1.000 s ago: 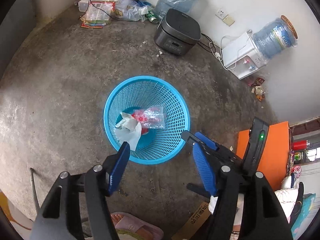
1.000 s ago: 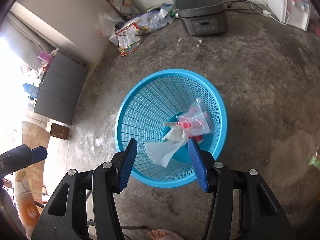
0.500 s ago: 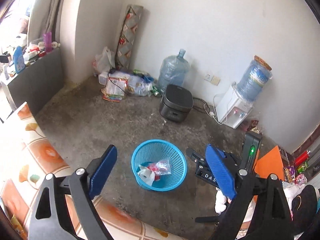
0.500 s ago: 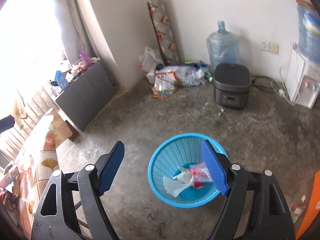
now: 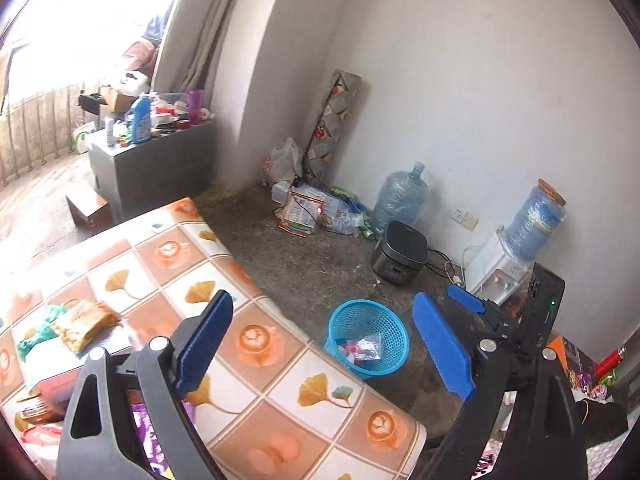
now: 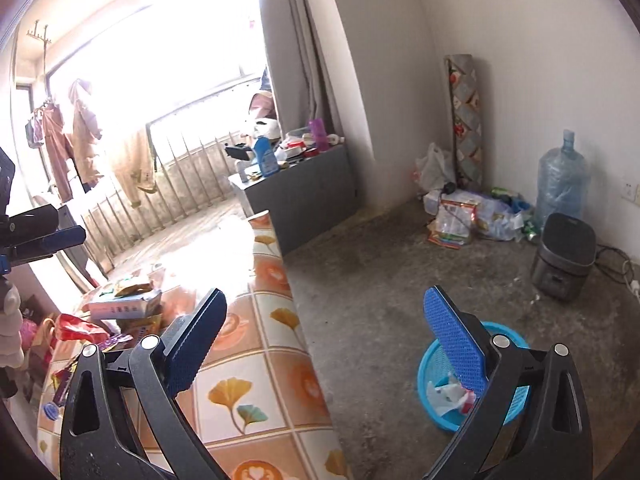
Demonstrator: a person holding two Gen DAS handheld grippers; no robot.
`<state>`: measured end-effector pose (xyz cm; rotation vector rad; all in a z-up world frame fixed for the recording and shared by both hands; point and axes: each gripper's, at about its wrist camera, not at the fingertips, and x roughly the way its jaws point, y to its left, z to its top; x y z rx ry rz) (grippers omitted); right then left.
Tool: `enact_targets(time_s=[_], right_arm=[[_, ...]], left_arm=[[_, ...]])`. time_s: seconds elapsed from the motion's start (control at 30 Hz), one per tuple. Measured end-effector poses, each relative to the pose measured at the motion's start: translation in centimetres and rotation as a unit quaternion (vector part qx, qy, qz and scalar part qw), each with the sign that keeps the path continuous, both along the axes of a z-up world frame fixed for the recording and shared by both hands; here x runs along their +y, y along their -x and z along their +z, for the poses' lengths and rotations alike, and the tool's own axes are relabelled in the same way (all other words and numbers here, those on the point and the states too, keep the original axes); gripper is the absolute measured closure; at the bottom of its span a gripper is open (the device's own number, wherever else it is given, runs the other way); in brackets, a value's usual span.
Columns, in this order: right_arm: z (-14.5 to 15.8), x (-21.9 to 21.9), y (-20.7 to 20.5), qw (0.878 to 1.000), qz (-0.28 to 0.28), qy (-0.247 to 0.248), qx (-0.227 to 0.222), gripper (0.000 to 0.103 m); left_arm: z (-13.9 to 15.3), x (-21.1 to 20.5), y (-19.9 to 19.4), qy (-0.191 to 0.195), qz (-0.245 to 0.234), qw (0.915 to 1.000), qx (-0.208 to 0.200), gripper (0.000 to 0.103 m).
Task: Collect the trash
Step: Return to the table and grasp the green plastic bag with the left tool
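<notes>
Both grippers lifted — left gripper (image 5: 320,344), right gripper (image 6: 324,344) spread wide.

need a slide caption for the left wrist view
Open left claw above the patterned table, blue trash basket holding wrappers on the concrete floor beyond.

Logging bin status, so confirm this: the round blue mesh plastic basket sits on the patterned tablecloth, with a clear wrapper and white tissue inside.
Wrong spot. The round blue mesh plastic basket stands on the concrete floor beside the table, as the left wrist view shows. The clear wrapper and white tissue are inside.
</notes>
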<state>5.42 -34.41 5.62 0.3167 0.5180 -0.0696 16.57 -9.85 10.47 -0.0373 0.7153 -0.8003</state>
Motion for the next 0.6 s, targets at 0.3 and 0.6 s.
enact_targets(time_s=[0.3,0.6], right_arm=[[0.4,6.4,-4.3,0.989,0.119,-0.084,0.027,0.013],[1.3,15.0,-9.8,0.964,0.233,-0.107,0.068,0.013]], left_arm=[[-0.7,15.9,-1.7,0.025,0.153,0.9875,0.026,0.014],[-3.6,24.6,-5.2,0.06,0.209,0.9718,0.091,0.018]])
